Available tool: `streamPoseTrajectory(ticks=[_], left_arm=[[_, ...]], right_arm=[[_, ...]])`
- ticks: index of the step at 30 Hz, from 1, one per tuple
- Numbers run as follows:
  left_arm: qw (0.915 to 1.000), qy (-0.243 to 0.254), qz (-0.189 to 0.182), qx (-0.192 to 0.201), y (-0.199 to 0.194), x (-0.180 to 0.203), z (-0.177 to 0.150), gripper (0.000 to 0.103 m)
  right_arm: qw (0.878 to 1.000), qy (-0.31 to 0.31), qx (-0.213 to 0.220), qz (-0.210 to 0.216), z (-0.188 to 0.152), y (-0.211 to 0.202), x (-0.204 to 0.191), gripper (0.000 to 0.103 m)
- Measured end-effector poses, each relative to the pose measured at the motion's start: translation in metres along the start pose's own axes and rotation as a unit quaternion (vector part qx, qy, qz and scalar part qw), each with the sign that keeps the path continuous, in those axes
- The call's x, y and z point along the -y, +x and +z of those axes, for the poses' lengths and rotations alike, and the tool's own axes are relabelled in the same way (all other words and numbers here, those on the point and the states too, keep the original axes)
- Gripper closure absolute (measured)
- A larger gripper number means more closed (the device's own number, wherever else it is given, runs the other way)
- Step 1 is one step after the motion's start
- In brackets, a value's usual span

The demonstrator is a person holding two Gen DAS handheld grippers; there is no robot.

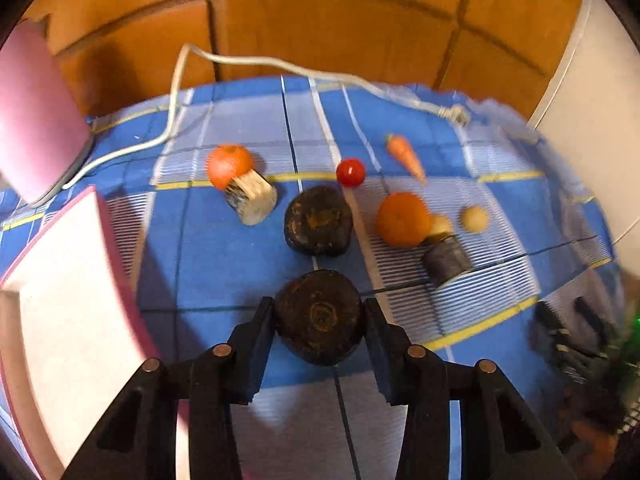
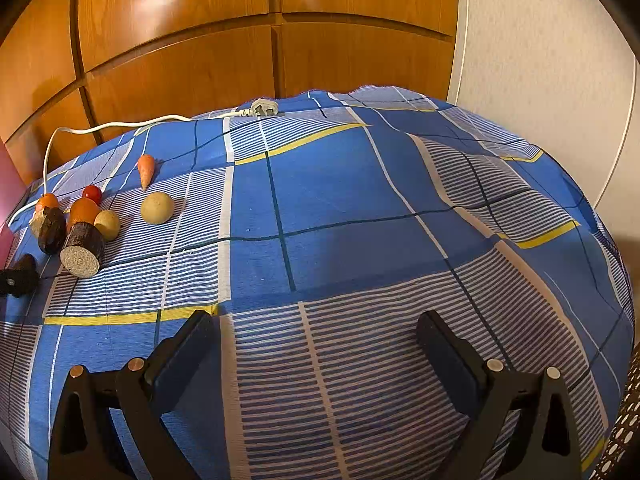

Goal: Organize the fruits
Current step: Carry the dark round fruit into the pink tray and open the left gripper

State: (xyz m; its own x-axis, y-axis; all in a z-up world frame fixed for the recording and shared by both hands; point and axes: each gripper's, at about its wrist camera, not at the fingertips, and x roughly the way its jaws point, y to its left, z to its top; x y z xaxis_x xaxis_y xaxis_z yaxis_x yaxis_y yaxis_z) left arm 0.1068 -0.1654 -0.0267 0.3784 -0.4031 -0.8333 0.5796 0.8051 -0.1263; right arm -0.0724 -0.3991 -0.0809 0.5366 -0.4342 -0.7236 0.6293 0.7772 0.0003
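At far left stands a pink-edged box (image 1: 60, 300), smooth and flat-sided, probably where the fruit goes. Beside it the left claw (image 1: 320, 322) has its pads pressed on both sides of a dark, rough, rounded fruit (image 1: 320, 316) sitting on the blue checked cloth (image 1: 224, 256), likely gripped to be lifted. Beyond lie its twin (image 1: 319, 220), a glossy orange (image 1: 403, 219) and a tapered carrot (image 1: 405, 156). The right claw (image 2: 316, 344) gapes wide over bare cloth, holding nothing.
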Motion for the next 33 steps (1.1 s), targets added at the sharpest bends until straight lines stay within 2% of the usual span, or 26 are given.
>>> streamPoseTrajectory(ticks=[2, 6, 10, 14, 18, 21, 25, 27, 33], left_arm=[[0.9997, -0.018, -0.005, 0.018, -0.017, -0.011, -0.003, 0.059], [0.9964, -0.070, 0.012, 0.047, -0.048, -0.049, -0.009, 0.059], [0.9873, -0.130, 0.078, 0.049, -0.059, -0.106, -0.019, 0.059], [0.9737, -0.174, 0.141, 0.040, -0.057, -0.156, -0.028, 0.059], [0.9651, -0.194, 0.174, 0.026, -0.050, -0.184, -0.036, 0.058], [0.9608, -0.205, 0.184, 0.030, -0.053, -0.190, -0.043, 0.056], [0.9589, -0.209, 0.185, 0.054, -0.067, -0.184, -0.053, 0.039], [0.9582, -0.208, 0.185, 0.064, -0.072, -0.178, -0.055, 0.035], [0.9524, -0.219, 0.190, 0.094, -0.096, -0.157, -0.077, 0.034]], right_arm=[[1.000, 0.000, 0.000, 0.000, 0.000, 0.000, 0.000, 0.000], [1.000, -0.001, 0.000, -0.001, 0.000, 0.000, 0.000, 0.000], [1.000, -0.002, 0.000, -0.002, 0.000, 0.000, 0.000, 0.000], [1.000, -0.002, 0.001, -0.002, -0.001, 0.000, 0.000, 0.000], [1.000, -0.002, 0.001, -0.002, -0.001, 0.000, 0.000, 0.000], [1.000, -0.003, 0.000, -0.002, -0.001, 0.000, 0.000, 0.000], [1.000, -0.002, 0.001, -0.002, -0.001, 0.000, -0.001, 0.000], [1.000, -0.003, 0.001, -0.002, -0.001, 0.000, -0.001, 0.000], [1.000, -0.002, 0.000, -0.002, -0.001, 0.000, -0.001, 0.000]])
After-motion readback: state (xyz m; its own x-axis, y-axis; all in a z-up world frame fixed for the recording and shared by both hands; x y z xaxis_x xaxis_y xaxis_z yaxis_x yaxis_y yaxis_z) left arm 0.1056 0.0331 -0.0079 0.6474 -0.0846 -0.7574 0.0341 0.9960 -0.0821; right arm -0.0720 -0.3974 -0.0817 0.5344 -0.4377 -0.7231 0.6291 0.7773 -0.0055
